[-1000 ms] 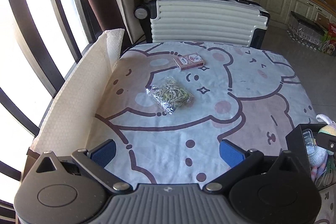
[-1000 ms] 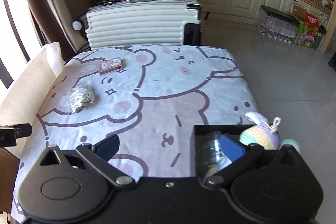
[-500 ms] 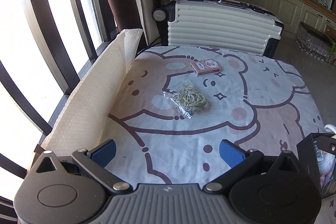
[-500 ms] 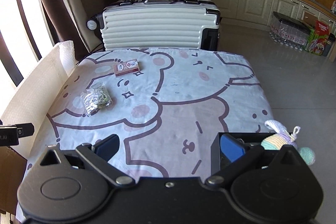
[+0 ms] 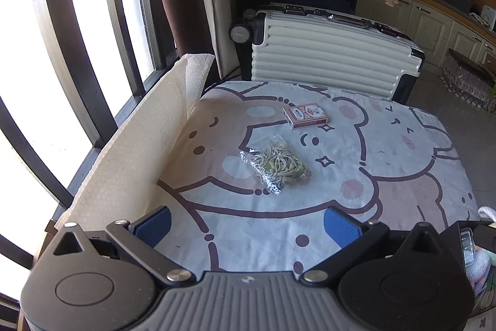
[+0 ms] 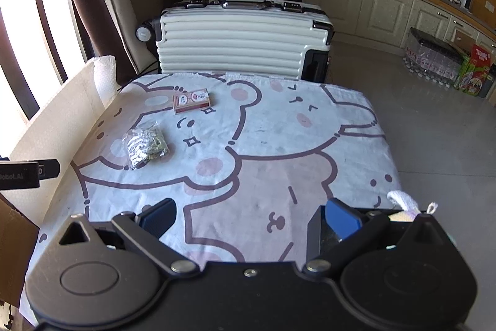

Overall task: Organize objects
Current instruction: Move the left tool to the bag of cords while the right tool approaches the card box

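Note:
A clear bag of rubber bands (image 5: 275,165) (image 6: 145,144) lies on the bear-print tablecloth (image 5: 372,169) (image 6: 279,138). Beyond it rests a red card box (image 5: 305,115) (image 6: 192,100). My left gripper (image 5: 247,225) hovers open over the near edge, well short of the bag. My right gripper (image 6: 250,215) is open too, above the near right part of the cloth. A black box (image 5: 457,241) (image 6: 317,230) at the near right corner holds a crocheted toy (image 6: 403,202) and a clear item; most of it is hidden behind the gripper.
A white ribbed suitcase (image 5: 328,50) (image 6: 245,39) stands against the table's far edge. A white paper sheet (image 5: 130,151) (image 6: 62,110) rises along the left side by the barred window. Cabinets and packaged goods (image 6: 474,69) sit across the floor at right.
Both grippers have drawn back and risen, the left one also turning right. The bag and card box look farther off, and the black box has slid lower in the views. Jaws stay open.

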The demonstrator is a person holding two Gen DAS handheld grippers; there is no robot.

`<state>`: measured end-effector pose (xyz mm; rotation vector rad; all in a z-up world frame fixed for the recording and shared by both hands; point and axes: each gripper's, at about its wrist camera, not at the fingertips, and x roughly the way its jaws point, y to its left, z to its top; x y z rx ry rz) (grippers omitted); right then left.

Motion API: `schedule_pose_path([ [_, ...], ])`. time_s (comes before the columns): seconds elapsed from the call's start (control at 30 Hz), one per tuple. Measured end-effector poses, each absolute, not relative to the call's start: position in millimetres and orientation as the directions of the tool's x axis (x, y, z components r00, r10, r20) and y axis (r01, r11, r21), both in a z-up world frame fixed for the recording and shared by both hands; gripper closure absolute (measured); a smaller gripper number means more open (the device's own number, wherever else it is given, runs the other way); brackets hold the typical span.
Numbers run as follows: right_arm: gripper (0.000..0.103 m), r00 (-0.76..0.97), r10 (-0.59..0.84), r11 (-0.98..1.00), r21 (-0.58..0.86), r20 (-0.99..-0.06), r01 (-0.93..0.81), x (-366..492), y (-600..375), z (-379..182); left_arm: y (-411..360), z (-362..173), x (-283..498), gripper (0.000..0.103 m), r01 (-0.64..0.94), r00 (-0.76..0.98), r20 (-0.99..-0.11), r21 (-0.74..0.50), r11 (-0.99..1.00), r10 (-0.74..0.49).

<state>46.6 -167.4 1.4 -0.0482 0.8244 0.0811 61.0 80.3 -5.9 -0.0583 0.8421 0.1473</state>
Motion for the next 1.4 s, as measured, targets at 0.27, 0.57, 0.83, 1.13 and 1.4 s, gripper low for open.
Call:
schedule_pose_path([
  [0.27,0.0,0.672,0.085,0.994,0.014,-0.735,-0.11,74,-173,-4,77,-3,82,0.001,-0.182,0.687,-0.72,-0.043,0.982,0.096],
  [0.57,0.0,0.668,0.104,0.992,0.028,-0.737,-0.124,115,-176,-18,79,-17,113,0.003,-0.232,0.685,-0.721,-0.08,0.97,0.104],
  [0.83,0.0,0.681,0.115,0.988,0.015,-0.724,-0.151,156,-180,-24,79,-34,143,0.006,-0.288,0.664,-0.738,-0.103,0.952,0.121],
  [1.13,0.0,0.672,0.132,0.984,0.017,-0.728,-0.175,197,-178,-43,78,-55,173,0.007,-0.332,0.633,-0.761,-0.096,0.939,0.146],
  [1.4,0.0,0.654,0.137,0.982,0.017,-0.744,-0.187,230,-175,-65,83,-86,205,0.007,-0.391,0.585,-0.795,-0.105,0.914,0.159],
])
